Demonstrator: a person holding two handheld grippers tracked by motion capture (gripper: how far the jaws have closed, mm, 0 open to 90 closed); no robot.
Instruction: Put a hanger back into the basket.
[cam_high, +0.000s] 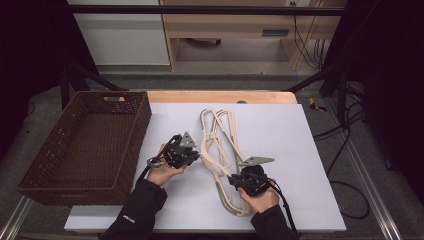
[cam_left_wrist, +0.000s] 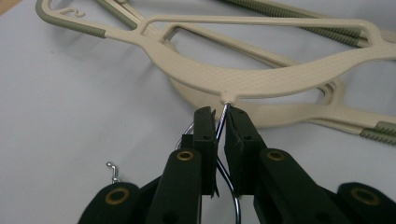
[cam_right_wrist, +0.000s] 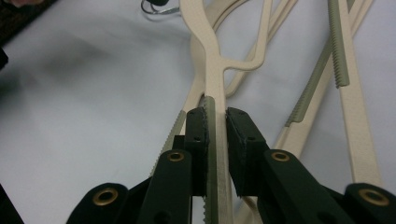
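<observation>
Fig.: pile of hangers on bench, basket at left. L tool is closed on top hanger's wire hook; R tool clamps its arm. Step: two-point grip made. Next, prob.: lift both ends level, free of pile, then over to basket.
</observation>
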